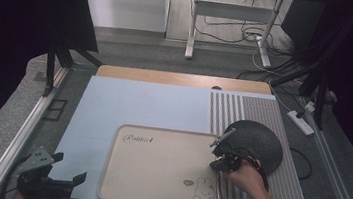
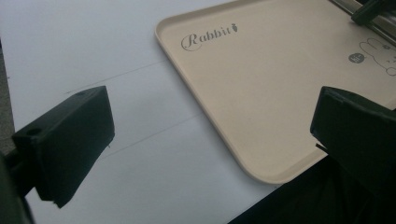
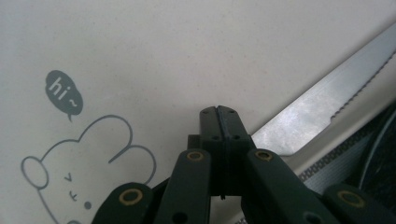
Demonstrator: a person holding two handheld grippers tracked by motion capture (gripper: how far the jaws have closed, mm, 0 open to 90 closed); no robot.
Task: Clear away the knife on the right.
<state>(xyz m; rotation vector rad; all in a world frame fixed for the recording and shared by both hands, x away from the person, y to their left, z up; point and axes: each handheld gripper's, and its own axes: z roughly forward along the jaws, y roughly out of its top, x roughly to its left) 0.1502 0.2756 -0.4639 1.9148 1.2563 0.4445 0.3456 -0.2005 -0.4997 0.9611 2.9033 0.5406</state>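
I had the right gripper (image 1: 221,164) down at the right edge of the beige tray (image 1: 155,177), near the printed rabbit (image 1: 206,190), and its jaws were pressed flat together with nothing visibly between the tips. Just beyond them, in the right gripper view, the serrated knife (image 3: 322,107) lay along the tray's right rim, its blade running toward the far right; whether the jaws touched the blade I could not tell. In the high view the knife (image 1: 220,187) showed as a thin line on the tray's right edge, near side, with the dark round mat (image 1: 260,139) just beyond on the striped cloth (image 1: 258,114). My left gripper (image 1: 67,180) waited well apart at the near left corner of the table (image 1: 128,104), its jaws wide open and empty, looking across at the tray's near left corner. I judged the step in hand to be working on the knife at the tray's edge, either just set down or about to be taken. The next move called for spreading the right jaws and lining them across the knife before closing, keeping the blade from sliding off the rim.
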